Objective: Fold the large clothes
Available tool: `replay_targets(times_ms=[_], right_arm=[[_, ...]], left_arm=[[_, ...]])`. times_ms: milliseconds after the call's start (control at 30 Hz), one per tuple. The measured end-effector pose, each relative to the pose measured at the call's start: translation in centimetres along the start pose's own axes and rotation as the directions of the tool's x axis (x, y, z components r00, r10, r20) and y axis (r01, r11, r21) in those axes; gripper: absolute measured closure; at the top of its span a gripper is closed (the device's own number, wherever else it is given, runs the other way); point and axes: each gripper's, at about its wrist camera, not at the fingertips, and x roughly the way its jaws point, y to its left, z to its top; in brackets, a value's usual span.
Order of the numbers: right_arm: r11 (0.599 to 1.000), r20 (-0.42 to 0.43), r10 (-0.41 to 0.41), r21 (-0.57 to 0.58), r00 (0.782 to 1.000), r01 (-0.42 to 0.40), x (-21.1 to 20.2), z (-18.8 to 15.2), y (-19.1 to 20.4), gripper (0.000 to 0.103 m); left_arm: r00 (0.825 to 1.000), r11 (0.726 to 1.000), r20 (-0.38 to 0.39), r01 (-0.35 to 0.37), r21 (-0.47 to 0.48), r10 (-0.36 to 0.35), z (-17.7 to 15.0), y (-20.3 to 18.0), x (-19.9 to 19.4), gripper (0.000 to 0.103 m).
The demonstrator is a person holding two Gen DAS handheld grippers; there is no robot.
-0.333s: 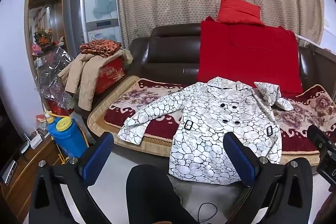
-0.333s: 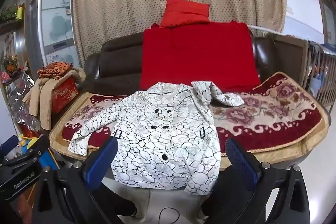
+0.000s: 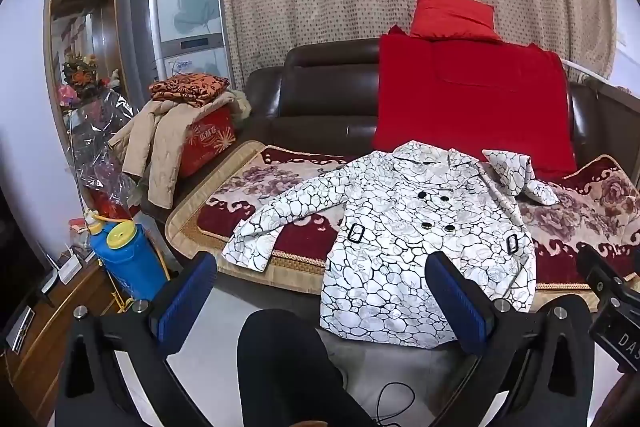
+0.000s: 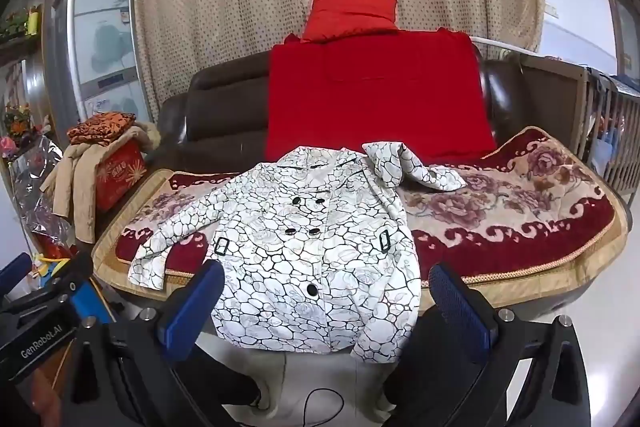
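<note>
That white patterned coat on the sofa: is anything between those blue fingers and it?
Nothing visible. The coat lies spread on the sofa cover, hem hanging over the front edge. Both grippers, left and right, hang open before it, with only air between.

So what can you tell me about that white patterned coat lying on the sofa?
The coat is white with a black cracked-stone print, double-breasted with dark buttons and black buckles at the waist. It lies front-up on the flowered sofa cover, collar toward the backrest, its hem hanging over the seat's front edge. One sleeve stretches out flat toward the picture's left; the other is bunched up by the collar. Neither gripper touches it.
</note>
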Motion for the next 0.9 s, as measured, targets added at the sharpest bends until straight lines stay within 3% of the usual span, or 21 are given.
replay_targets(times_ms=[900], right_arm=[[1.0, -0.053, 0.01, 0.013, 0.999, -0.009, 2.0, -0.5, -0.8, 0.0]], left_arm=[[0.999, 1.0, -0.047, -0.008, -0.004, 0.008, -0.1, -0.6, 1.8, 0.0]])
